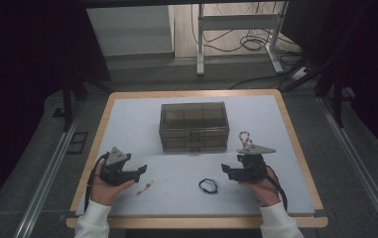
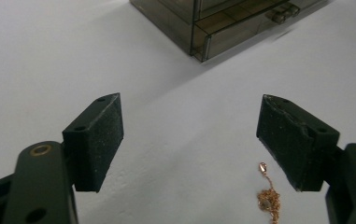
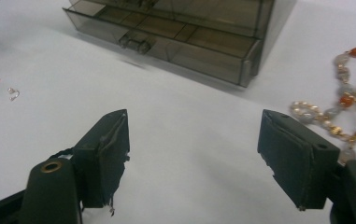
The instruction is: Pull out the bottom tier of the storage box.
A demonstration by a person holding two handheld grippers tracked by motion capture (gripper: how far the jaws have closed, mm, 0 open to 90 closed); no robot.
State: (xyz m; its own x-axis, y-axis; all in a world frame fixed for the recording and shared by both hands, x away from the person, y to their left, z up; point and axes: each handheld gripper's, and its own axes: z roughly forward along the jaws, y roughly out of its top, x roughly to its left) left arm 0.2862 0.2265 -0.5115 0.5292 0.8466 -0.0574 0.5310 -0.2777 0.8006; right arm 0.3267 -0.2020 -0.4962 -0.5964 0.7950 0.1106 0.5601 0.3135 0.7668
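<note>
Both grippers sit low over the white tabletop (image 1: 127, 111), jaws spread wide, nothing between them. The left gripper (image 2: 189, 135) has a thin gold chain (image 2: 269, 196) just beside its right jaw. The right gripper (image 3: 194, 154) faces the smoky drawer box (image 3: 189, 37), with a bead bracelet (image 3: 348, 107) near its right jaw. A black loop (image 1: 208, 185) lies between the hands. No readable writing or brand anywhere.

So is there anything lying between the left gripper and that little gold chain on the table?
Nothing visible. The left gripper has its jaws open with bare white table between them, and the gold chain lies just inside the right-hand jaw in the left gripper view. The drawer box sits farther back, clear of it.
</note>
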